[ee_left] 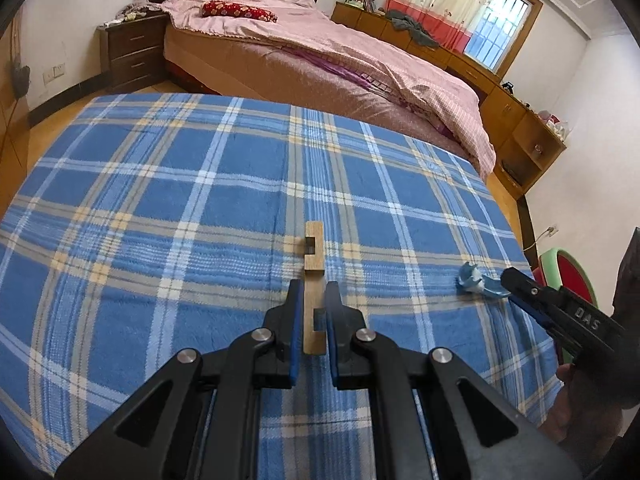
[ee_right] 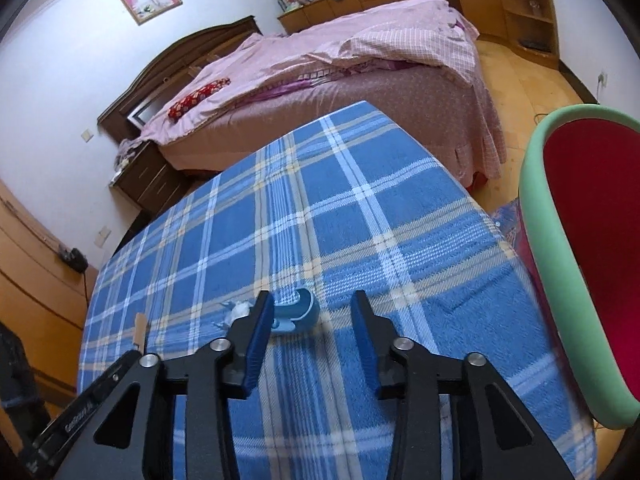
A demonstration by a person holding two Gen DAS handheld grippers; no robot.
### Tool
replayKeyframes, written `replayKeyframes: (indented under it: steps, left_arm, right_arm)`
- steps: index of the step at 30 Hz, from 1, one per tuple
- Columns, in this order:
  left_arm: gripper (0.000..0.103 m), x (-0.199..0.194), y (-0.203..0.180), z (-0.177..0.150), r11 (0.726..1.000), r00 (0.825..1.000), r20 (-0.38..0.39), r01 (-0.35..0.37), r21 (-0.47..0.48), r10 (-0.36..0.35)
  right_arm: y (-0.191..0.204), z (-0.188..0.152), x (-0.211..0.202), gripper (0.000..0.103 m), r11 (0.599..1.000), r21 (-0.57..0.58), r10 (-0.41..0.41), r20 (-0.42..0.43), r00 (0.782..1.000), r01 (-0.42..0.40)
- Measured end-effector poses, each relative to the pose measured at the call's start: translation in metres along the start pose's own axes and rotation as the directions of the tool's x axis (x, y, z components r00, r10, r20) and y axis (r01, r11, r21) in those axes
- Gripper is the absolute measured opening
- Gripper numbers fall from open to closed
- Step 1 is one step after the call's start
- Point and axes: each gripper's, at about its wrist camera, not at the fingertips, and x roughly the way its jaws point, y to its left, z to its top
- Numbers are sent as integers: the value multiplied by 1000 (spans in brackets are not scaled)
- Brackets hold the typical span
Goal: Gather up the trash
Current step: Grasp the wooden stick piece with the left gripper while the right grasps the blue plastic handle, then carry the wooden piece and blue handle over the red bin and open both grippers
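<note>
My left gripper [ee_left: 313, 286] is shut on a notched wooden strip [ee_left: 313, 256], which sticks out forward over the blue plaid tablecloth [ee_left: 180, 220]. To its right lies a light blue curved plastic scrap [ee_left: 476, 280] with a crumpled white bit beside it. My right gripper [ee_right: 312, 300] stands open low over that blue scrap [ee_right: 298, 314]. The scrap lies between the fingers, close to the left pad and well apart from the right one. The white bit [ee_right: 240, 310] lies just left of the left finger. The wooden strip [ee_right: 140, 326] shows at the far left.
A bin with a green rim [ee_right: 536, 200] and red inside stands just off the table's right edge. Beyond the table is a bed with pink covers [ee_left: 340, 52], a dark nightstand [ee_left: 132, 52] and low wooden cabinets [ee_left: 520, 120] along the wall.
</note>
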Motion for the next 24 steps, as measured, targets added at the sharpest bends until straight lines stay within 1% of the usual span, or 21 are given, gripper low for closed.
replayKeyframes:
  steps: [2, 3, 4, 8, 13, 18, 24]
  left_arm:
    - [9, -1, 0, -1, 1000, 1000, 2, 1, 1, -1]
    - [10, -1, -1, -1, 1000, 1000, 4, 4, 3, -4]
    - [10, -1, -2, -2, 1000, 1000, 4, 4, 5, -4]
    - [9, 0, -4, -2, 1000, 1000, 3, 9, 13, -9]
    - [10, -2, -3, -2, 1000, 1000, 14, 8, 12, -8]
    - [9, -8, -6, -2, 999, 999, 28, 32, 22, -32]
    - [10, -12, -14, -4, 997, 998, 34, 58, 45, -60]
  right_arm:
    - [1, -2, 1, 26, 1000, -17, -22, 23, 999, 22]
    - [1, -2, 2, 18, 999, -25, -33, 31, 999, 34]
    - [0, -3, 2, 15, 999, -19, -30, 37, 999, 31]
    - [-9, -2, 1, 13, 1000, 26, 17, 38, 999, -18]
    - [-9, -3, -5, 11, 999, 30, 19, 32, 999, -20]
    - [-13, -12, -29, 11, 998, 61, 33, 25, 999, -35]
    - [-33, -30, -72, 11, 992, 115, 36, 68, 997, -44]
